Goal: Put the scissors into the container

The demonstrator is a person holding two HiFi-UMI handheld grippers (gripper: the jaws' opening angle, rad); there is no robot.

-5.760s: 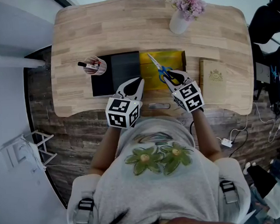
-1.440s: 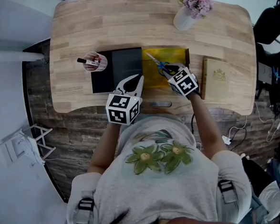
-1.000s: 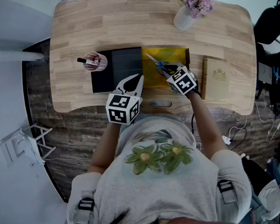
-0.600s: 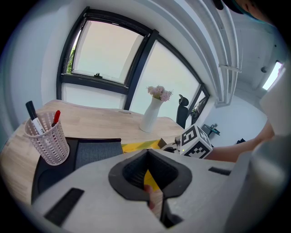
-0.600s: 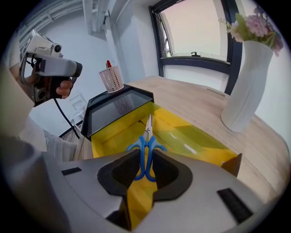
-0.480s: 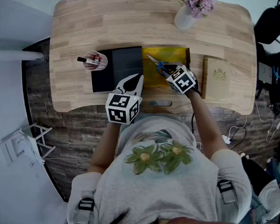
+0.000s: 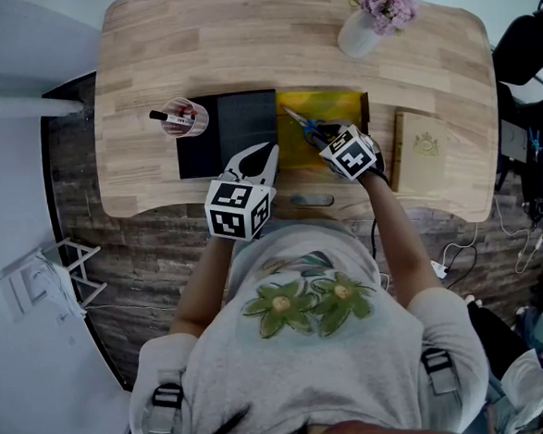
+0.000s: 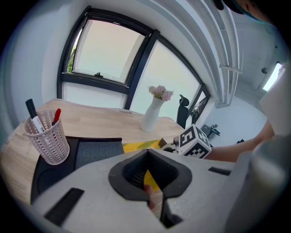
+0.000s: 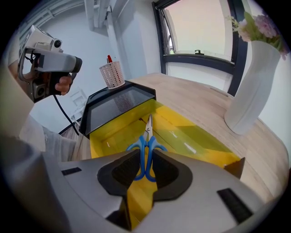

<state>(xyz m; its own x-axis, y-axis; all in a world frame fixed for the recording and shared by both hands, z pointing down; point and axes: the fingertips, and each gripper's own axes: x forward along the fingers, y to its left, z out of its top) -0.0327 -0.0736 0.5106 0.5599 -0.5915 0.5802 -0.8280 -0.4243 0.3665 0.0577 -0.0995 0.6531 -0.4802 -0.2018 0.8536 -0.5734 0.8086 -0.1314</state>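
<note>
So, desk (image 7: 194, 41): pale wood, with everything below standing on it or held over it.
Black tray (image 7: 237, 121): centre of the desk, its right side touching the yellow one.
Yellow tray (image 7: 338, 105): right of the black tray, open on top.
Left gripper (image 7: 265, 152): held over the near edge of the black tray, jaw tips together, nothing between them.
Right gripper (image 7: 323, 134): over the near part of the yellow tray, pointing steeply down, pads pressed on the scissors' blue handles.
Vase (image 7: 356, 37): white, with pink flowers, far right.
Mesh cup (image 7: 186, 123): at the black tray's left end, holding pens.
Scissors (image 7: 298, 121): over the yellow tray, blades closed and pointing far-left; whether they clear its floor I cannot tell.
</note>
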